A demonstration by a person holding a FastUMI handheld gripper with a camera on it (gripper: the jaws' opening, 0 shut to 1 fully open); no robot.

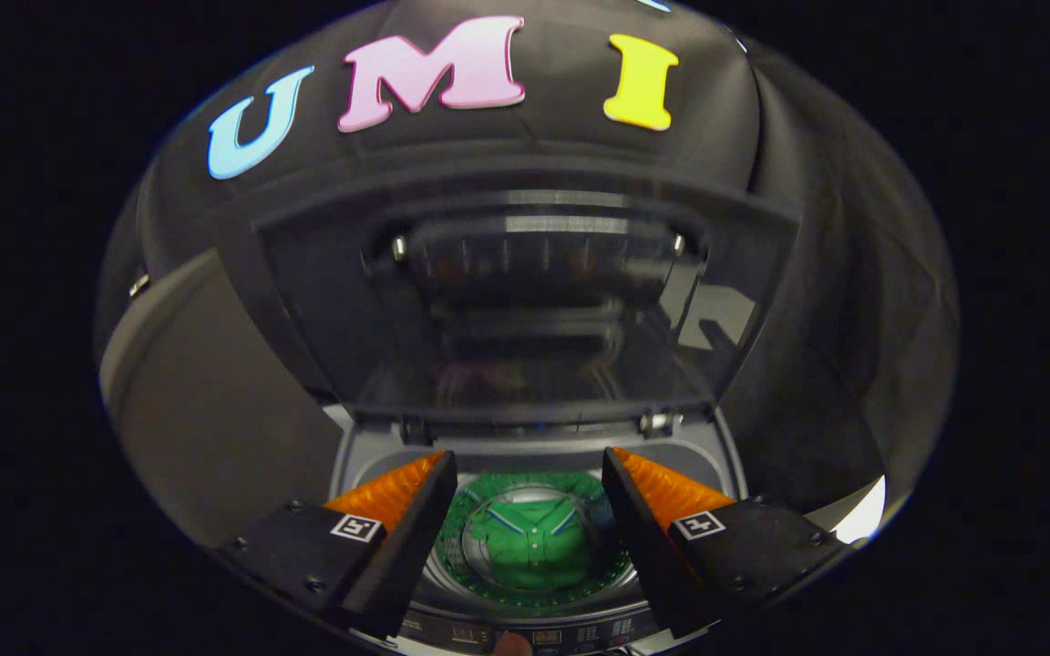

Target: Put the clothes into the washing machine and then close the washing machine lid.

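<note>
Claw (530, 478) wide open, holding nothing. Green shirt (525, 547) in washing machine (534, 446) drum, below between fingers. Lid (525, 301) upright beyond.

Open drum mouth (525, 583) between spread tool (530, 465) fingers; raised lid (525, 301) beyond.

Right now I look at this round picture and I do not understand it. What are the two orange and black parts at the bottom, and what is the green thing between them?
The camera rides on a hand-held gripper and looks forward along its two fingers; those are the orange and black parts. They stand open and hold nothing. Seen between them, lower down, is the drum of a top-loading washing machine, with a green shirt lying inside. The dark glass panel standing up beyond the fingers is the machine's lid, raised and not yet closed.
</note>
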